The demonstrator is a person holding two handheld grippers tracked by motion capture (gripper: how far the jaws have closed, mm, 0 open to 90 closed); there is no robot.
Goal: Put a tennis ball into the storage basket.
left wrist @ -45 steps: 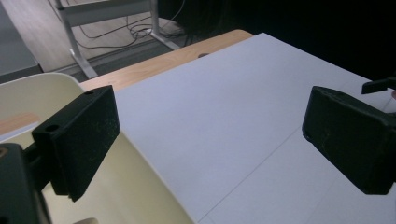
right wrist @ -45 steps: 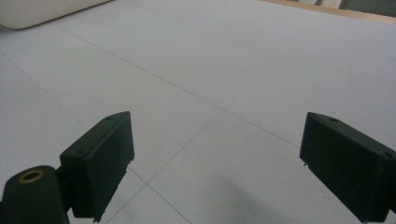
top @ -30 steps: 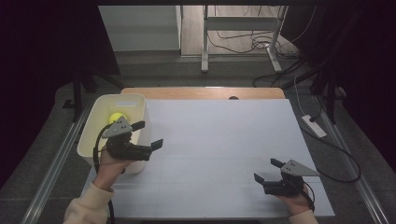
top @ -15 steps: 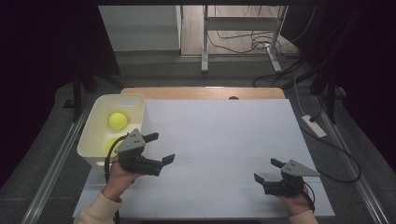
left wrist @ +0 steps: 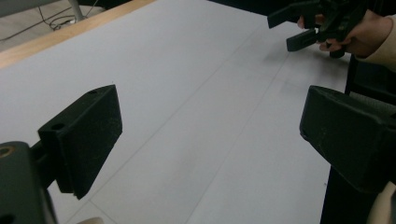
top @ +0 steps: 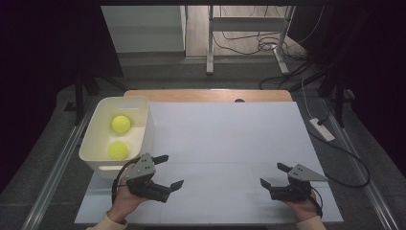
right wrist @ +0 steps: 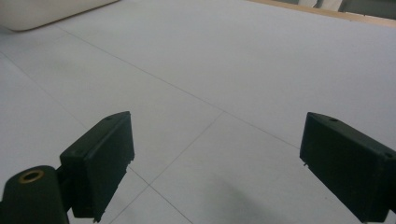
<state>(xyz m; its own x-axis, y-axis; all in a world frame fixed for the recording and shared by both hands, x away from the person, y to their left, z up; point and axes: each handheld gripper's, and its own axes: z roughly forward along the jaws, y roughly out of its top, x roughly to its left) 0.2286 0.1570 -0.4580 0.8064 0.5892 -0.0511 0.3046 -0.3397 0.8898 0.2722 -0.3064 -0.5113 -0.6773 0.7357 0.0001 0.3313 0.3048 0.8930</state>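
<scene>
A white bin [top: 123, 99] stands at the table's left side with two yellow-green balls in it, one farther back [top: 121, 123] and one nearer [top: 118, 150]. My left gripper [top: 172, 170] hangs just in front of the bin's near right corner, open and with nothing in it. In the left gripper view its jaws [left wrist: 210, 135] stand wide apart over bare white sheet. At the near right my right gripper [top: 271, 174] is also open with nothing between its jaws, which show spread in the right gripper view [right wrist: 215, 158].
A white sheet [top: 225, 139] covers the table, with a wooden strip [top: 210, 95] along the far edge. The bin's corner [right wrist: 42, 11] shows at the top left of the right gripper view. A power strip [top: 321, 129] and cables lie on the floor to the right.
My left gripper has drawn back from over the bin towards the near edge and to the right. A second ball now shows in the bin. The right gripper has not moved.
</scene>
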